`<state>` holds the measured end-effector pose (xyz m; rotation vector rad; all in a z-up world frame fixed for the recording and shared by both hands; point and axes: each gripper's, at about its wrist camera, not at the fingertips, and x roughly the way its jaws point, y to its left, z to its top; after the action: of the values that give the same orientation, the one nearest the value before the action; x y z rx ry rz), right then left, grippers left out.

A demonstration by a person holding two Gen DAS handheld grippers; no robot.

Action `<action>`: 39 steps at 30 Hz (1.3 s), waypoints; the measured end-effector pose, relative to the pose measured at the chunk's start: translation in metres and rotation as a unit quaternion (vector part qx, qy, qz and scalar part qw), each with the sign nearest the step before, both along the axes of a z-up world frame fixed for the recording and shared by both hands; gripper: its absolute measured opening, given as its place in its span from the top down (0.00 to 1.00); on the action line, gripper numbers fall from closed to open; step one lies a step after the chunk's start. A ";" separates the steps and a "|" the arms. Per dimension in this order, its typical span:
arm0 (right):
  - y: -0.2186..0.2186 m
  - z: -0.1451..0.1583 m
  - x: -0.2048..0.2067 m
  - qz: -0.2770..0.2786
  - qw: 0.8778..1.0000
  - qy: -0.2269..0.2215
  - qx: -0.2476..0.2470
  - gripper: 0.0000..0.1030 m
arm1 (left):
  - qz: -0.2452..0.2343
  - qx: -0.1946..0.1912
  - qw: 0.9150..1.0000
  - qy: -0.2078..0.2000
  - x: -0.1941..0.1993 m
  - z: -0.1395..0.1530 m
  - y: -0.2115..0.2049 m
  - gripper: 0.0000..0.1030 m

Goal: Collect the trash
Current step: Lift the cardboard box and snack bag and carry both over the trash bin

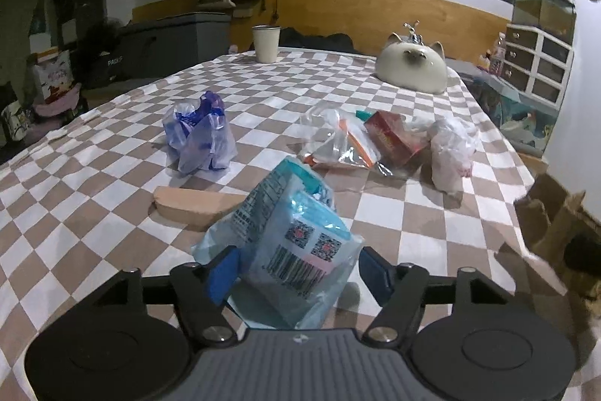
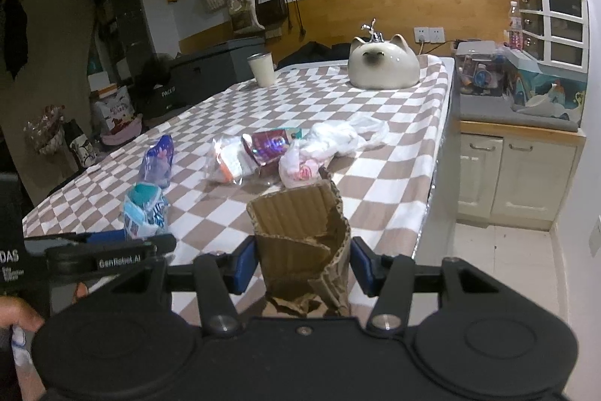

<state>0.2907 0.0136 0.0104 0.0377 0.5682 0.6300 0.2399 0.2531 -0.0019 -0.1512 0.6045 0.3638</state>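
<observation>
Trash lies scattered across the checkered tablecloth (image 1: 112,183), and both grippers already carry a piece. The left gripper (image 1: 296,271) pinches a light-blue packet (image 1: 289,239) between its blue pads, barcode and two QR codes facing the camera; the small print beside them is too fine to read. The right gripper (image 2: 302,264) clamps a torn piece of corrugated cardboard (image 2: 300,224), standing upright between its fingers. Still on the cloth: a purple-blue bag (image 1: 201,134), a clear pouch with orange trim (image 1: 338,149), a red box (image 1: 394,138) and a crumpled white bag (image 1: 450,149), all near one another mid-table. The sensible move, it seems, is to keep both grips firm and carry these to a bin, though none is in view. Readable writing: "GenRobot.AI" on the left gripper's side in the right view, and "PACK" on a dark crate (image 2: 195,77) behind.
</observation>
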 end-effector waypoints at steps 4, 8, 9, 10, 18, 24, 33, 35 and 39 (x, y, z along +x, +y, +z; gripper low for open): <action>-0.002 -0.001 -0.002 -0.001 1.000 0.000 -0.003 0.48 | 0.001 -0.003 1.000 -0.006 -0.007 0.003 -0.001 0.44; -0.005 -0.001 -0.006 -0.002 1.000 0.000 0.001 0.49 | 0.000 -0.007 1.000 -0.015 -0.017 0.009 -0.005 0.49; -0.006 0.000 -0.007 -0.002 1.000 0.000 0.001 0.49 | 0.000 -0.009 1.000 -0.017 -0.020 0.011 -0.006 0.51; -0.007 0.000 -0.010 -0.002 1.000 -0.001 0.002 0.49 | -0.002 -0.009 1.000 -0.019 -0.024 0.012 -0.008 0.52; -0.024 0.010 -0.028 -0.007 1.000 -0.020 0.012 0.49 | -0.018 0.002 0.999 -0.036 -0.054 0.031 -0.032 0.54; -0.039 0.018 -0.043 -0.013 0.999 -0.034 0.015 0.49 | -0.032 0.013 0.998 -0.053 -0.072 0.047 -0.054 0.54; -0.077 0.030 -0.072 -0.038 0.997 -0.060 0.017 0.49 | -0.068 0.014 0.994 -0.084 -0.089 0.065 -0.097 0.54; -0.087 0.030 -0.077 -0.047 0.997 -0.065 0.016 0.49 | -0.080 0.014 0.993 -0.088 -0.089 0.067 -0.109 0.54; -0.114 0.030 -0.085 -0.069 0.995 -0.069 0.015 0.49 | -0.109 0.012 0.990 -0.091 -0.084 0.067 -0.137 0.54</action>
<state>0.2055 -0.1004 0.0406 0.0609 0.4185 0.5027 0.1562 0.1164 0.0654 -0.0936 0.4306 0.1437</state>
